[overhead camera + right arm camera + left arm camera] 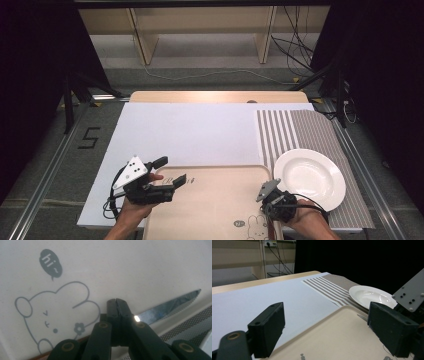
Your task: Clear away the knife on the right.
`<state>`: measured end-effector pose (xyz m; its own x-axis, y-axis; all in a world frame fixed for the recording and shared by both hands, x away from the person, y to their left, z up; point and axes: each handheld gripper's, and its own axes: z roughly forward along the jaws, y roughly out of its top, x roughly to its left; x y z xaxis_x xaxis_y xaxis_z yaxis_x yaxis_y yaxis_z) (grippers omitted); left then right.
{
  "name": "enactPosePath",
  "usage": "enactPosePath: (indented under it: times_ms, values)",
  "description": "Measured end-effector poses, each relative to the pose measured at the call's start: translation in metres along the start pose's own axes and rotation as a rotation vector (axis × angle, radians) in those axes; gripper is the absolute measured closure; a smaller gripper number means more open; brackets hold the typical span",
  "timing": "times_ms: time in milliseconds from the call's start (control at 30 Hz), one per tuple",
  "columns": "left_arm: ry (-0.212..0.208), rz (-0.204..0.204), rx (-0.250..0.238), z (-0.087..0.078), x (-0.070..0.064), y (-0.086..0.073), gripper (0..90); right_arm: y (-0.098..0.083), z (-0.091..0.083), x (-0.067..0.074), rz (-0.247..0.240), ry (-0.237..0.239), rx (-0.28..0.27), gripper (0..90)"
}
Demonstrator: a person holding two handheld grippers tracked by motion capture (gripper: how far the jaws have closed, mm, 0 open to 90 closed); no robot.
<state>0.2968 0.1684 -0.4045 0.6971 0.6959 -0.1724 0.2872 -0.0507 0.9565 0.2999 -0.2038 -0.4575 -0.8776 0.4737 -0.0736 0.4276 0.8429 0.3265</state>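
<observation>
On the beige tray (215,200), at the table's six o'clock, the left gripper (172,172) hovers at the tray's nine o'clock corner, jaws spread wide with nothing between them. The right gripper (117,302), at the tray's four o'clock edge, has its jaws pressed together over a knife (170,307), whose serrated blade lies along the rim; a firm grip cannot be confirmed. A white plate (310,178) sits on the striped mat (300,130) at three o'clock.

Place: a lab recording set.
Signs: black curtains (30,60), grey metal floor rails (42,170), loose black cables (295,47) beyond the jaws.
</observation>
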Motion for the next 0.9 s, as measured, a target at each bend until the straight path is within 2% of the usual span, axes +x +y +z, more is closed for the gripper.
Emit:
enactPosePath:
  times_ms: [33, 233, 467, 500, 533, 567, 633, 667, 700, 900]
  values:
    - [0.000, 0.001, 0.000, 0.000, 0.000, 0.000, 14.4, -0.001, 0.000, -0.003, 0.014, -0.005, -0.003, 90.0]
    - [0.001, 0.001, 0.001, 0.000, 0.000, 0.000, 14.5, 0.000, 0.001, -0.007, 0.005, -0.031, -0.005, 90.0]
    - [0.000, 0.001, 0.001, 0.000, 0.000, 0.000, 14.4, 0.000, 0.000, -0.010, 0.017, -0.033, -0.027, 88.3]
    - [0.001, 0.001, -0.001, 0.001, 0.000, 0.000, 14.5, -0.001, -0.003, -0.012, 0.035, -0.018, -0.071, 82.6]
    - [0.001, 0.001, -0.001, 0.001, 0.000, 0.000, 14.5, -0.001, -0.003, -0.012, 0.035, -0.018, -0.071, 82.6]
    - [0.000, 0.000, 0.001, 0.002, 0.000, 0.000, 14.5, -0.001, -0.006, -0.012, 0.053, -0.018, -0.107, 73.4]
    - [-0.001, 0.000, 0.001, 0.002, -0.001, 0.000, 14.5, -0.001, -0.007, -0.013, 0.065, -0.022, -0.121, 70.2]
    - [0.000, 0.001, 0.002, 0.002, -0.001, 0.001, 14.5, 0.000, -0.010, -0.014, 0.088, -0.021, -0.156, 62.2]
    - [0.000, 0.001, 0.002, 0.002, -0.001, 0.000, 14.5, 0.001, -0.011, -0.014, 0.097, -0.020, -0.164, 57.9]
    - [-0.001, -0.001, -0.001, 0.001, -0.001, 0.000, 14.4, 0.002, -0.018, -0.016, 0.151, -0.013, -0.239, 44.1]
